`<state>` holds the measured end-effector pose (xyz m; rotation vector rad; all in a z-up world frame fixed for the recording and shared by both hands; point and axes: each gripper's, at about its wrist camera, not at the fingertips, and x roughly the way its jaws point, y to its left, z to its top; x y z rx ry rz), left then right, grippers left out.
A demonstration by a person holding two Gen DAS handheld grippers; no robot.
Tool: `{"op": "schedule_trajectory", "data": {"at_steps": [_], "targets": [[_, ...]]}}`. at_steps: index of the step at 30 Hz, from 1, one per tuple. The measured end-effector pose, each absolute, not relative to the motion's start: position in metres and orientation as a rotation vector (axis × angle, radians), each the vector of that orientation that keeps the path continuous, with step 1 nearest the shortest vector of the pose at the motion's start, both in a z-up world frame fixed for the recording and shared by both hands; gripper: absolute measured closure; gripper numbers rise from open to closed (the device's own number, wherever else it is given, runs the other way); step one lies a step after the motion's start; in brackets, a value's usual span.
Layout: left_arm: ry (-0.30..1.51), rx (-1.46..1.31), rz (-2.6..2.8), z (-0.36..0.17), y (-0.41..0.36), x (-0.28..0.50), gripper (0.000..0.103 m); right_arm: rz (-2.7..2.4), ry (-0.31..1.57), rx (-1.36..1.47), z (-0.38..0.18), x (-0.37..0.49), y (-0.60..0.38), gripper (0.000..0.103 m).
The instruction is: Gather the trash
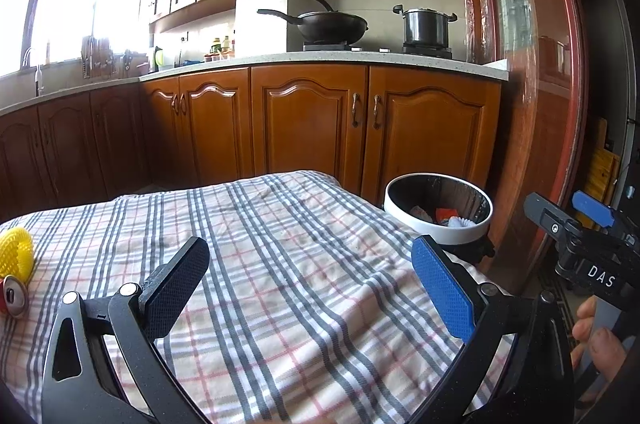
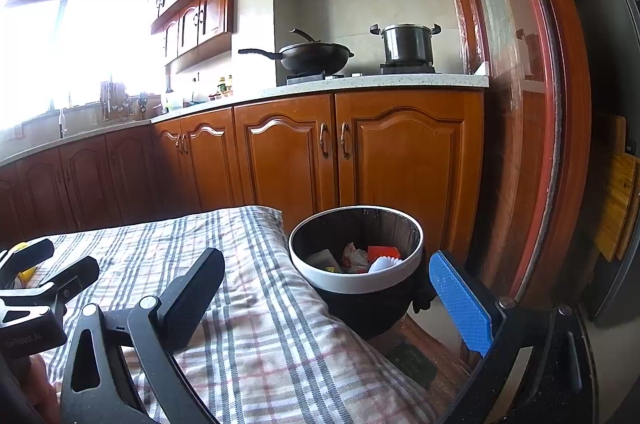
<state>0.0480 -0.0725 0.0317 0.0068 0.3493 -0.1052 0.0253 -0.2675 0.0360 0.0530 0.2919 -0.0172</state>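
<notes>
Grippers both wide open over the checked tablecloth, nothing held.

Left gripper fingers spread apart above the cloth; right gripper same, by the table edge. Yellow mesh thing and a can sit touching at the cloth's left edge. Trash bin just beside the table, scraps inside. Further back, wok and pot on the stove.

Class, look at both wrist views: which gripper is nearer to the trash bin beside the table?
Right. The right gripper hangs open at the table's edge, the trash bin just ahead of its fingers. The left gripper, also open, is over the checked tablecloth, farther from the bin.
</notes>
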Motion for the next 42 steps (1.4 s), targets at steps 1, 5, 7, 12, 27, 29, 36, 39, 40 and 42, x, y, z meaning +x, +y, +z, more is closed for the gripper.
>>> {"op": "schedule_trajectory", "data": {"at_steps": [1, 5, 7, 12, 27, 29, 36, 39, 40, 42], "targets": [[0.349, 0.007, -0.103, 0.0316, -0.0725, 0.0478, 0.000, -0.017, 0.292, 0.053, 0.0360, 0.0252, -0.2675, 0.000], [0.342, 0.014, -0.098, 0.0315, -0.0736, 0.0470, 0.000, -0.014, 0.294, 0.056, 0.0358, 0.0258, -0.2677, 0.000], [0.342, 0.013, -0.099, 0.0315, -0.0741, 0.0468, 0.000, -0.014, 0.296, 0.057, 0.0358, 0.0264, -0.2678, 0.000], [0.343, 0.013, -0.095, 0.0316, -0.0743, 0.0471, 0.000, -0.011, 0.297, 0.059, 0.0358, 0.0264, -0.2672, 0.000], [0.345, 0.013, -0.098, 0.0310, -0.0772, 0.0461, 0.000, -0.008, 0.298, 0.065, 0.0355, 0.0254, -0.2676, 0.000], [0.345, 0.012, -0.099, 0.0310, -0.0774, 0.0461, 0.000, -0.007, 0.299, 0.063, 0.0356, 0.0255, -0.2675, 0.000], [0.346, 0.014, -0.098, 0.0314, -0.0777, 0.0463, 0.000, -0.004, 0.299, 0.062, 0.0377, 0.0238, -0.2644, 0.000], [0.347, 0.014, -0.100, 0.0314, -0.0776, 0.0464, 0.000, -0.002, 0.299, 0.064, 0.0379, 0.0238, -0.2634, 0.000], [0.347, 0.014, -0.100, 0.0315, -0.0774, 0.0468, 0.000, -0.002, 0.298, 0.064, 0.0377, 0.0238, -0.2632, 0.000], [0.347, 0.014, -0.101, 0.0315, -0.0775, 0.0468, 0.000, -0.001, 0.298, 0.064, 0.0375, 0.0240, -0.2632, 0.000]]}}
